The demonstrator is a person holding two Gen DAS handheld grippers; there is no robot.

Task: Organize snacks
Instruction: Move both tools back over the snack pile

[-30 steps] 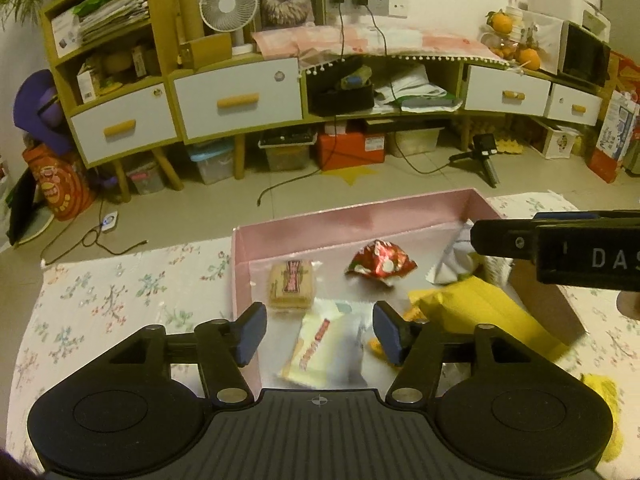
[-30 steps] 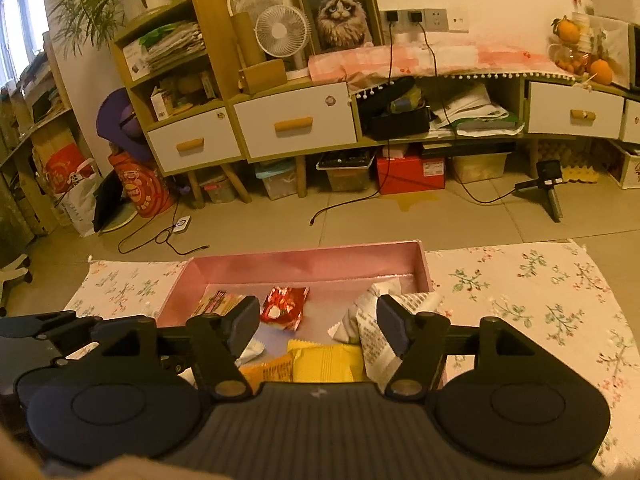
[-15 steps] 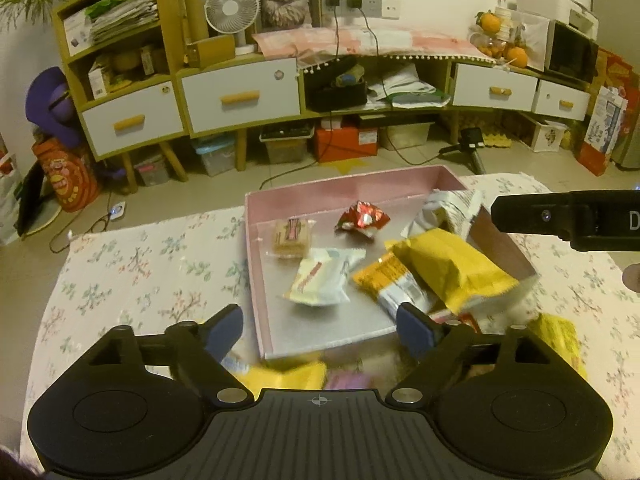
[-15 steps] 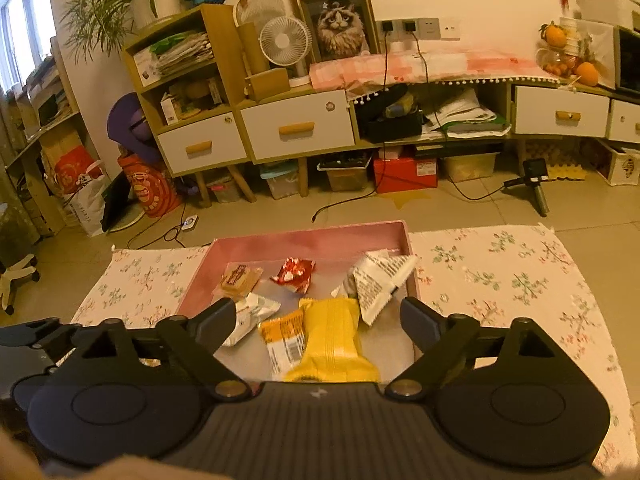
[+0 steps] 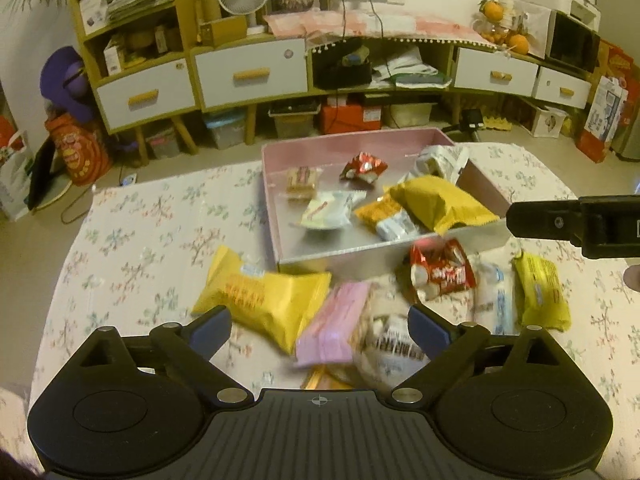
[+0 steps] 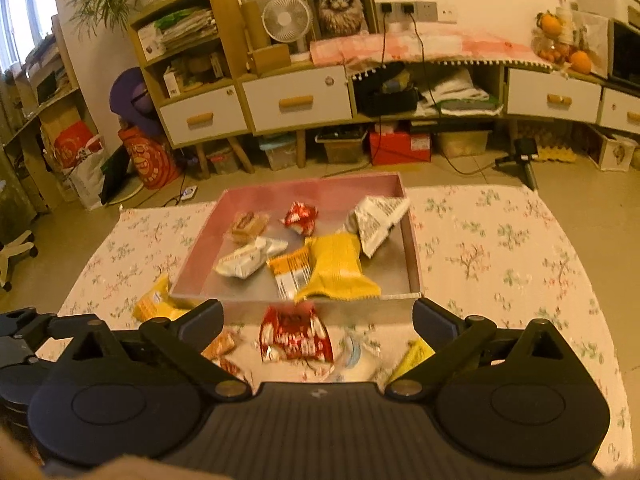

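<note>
The left tool (image 5: 319,330) hangs with jaws opening, gripping nothing, above a yellow snack bag (image 5: 262,299) and a pink packet (image 5: 334,330) lying loose on the floral-cloth bench (image 5: 152,240). Just beyond sits the pink tray (image 6: 320,194) holding several snacks. The right tool (image 6: 318,316), jaws opening and also empty, hovers over a red packet (image 6: 295,338). White-drawered cabinets (image 6: 296,100) line the far wall.
</note>
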